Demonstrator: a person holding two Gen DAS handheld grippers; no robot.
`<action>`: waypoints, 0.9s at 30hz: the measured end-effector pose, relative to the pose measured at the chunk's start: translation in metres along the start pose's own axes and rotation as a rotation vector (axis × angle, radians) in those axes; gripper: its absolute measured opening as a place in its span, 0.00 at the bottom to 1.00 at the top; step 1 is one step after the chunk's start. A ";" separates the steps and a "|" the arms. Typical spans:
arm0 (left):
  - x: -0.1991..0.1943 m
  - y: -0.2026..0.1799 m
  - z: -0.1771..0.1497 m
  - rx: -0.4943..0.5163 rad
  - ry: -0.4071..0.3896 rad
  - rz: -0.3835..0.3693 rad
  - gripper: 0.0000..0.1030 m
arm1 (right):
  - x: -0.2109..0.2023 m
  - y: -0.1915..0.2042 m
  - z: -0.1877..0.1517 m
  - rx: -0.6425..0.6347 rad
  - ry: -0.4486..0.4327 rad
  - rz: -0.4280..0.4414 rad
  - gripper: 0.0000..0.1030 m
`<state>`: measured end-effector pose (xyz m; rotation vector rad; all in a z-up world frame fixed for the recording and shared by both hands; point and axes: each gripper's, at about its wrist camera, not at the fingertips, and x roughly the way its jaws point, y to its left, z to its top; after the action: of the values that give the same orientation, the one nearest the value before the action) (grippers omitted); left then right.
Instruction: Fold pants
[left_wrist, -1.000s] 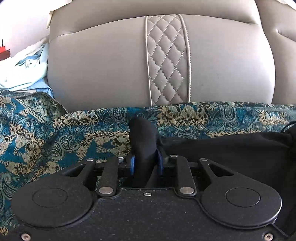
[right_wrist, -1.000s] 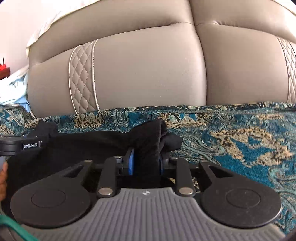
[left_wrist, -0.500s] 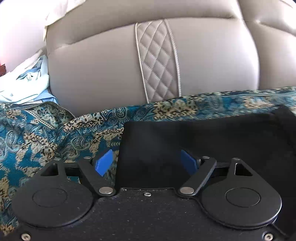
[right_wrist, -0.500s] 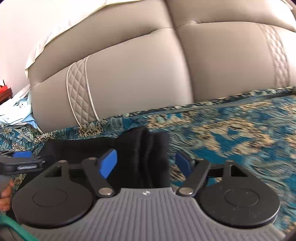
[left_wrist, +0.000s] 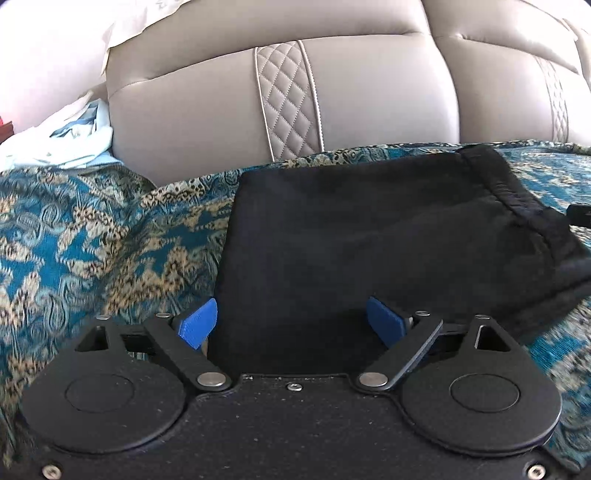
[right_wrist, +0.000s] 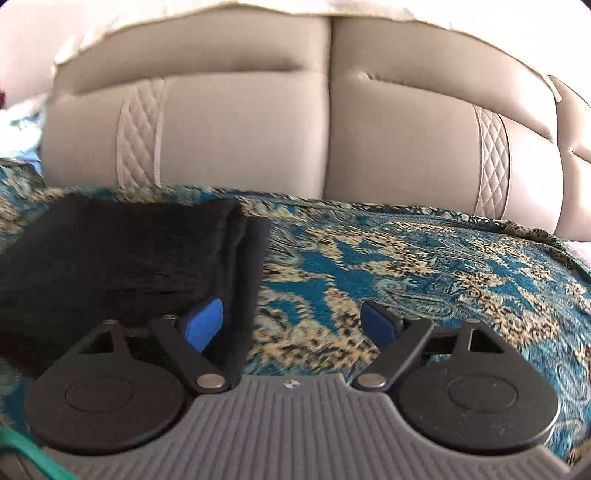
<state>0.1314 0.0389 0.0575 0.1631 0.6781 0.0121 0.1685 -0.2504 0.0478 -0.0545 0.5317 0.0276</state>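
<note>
left gripper (left_wrist: 291, 325) opening over pants (left_wrist: 369, 229); right gripper (right_wrist: 291, 325) opening

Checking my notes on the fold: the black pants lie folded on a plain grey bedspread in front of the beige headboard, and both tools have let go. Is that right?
Not quite. The bedspread is not plain grey; it is teal with a gold paisley pattern, as the right wrist view shows. The rest holds: the black pants lie folded before the beige headboard, and the left tool and right tool grip nothing, their jaws opening.

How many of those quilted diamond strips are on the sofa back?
2: one quilted strip on the left cushion above the black pants, another on the right cushion. More may lie outside the view.
</note>
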 end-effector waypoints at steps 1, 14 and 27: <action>-0.005 -0.001 -0.003 -0.002 -0.003 -0.001 0.86 | -0.006 0.003 -0.002 0.000 -0.006 0.010 0.88; -0.042 -0.014 -0.036 -0.021 -0.005 -0.025 0.97 | -0.052 0.065 -0.053 0.032 -0.011 0.157 0.92; -0.026 -0.007 -0.045 -0.145 0.054 -0.054 1.00 | -0.043 0.082 -0.064 0.030 -0.006 0.105 0.99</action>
<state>0.0823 0.0371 0.0379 0.0047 0.7328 0.0140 0.0958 -0.1727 0.0103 0.0030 0.5287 0.1221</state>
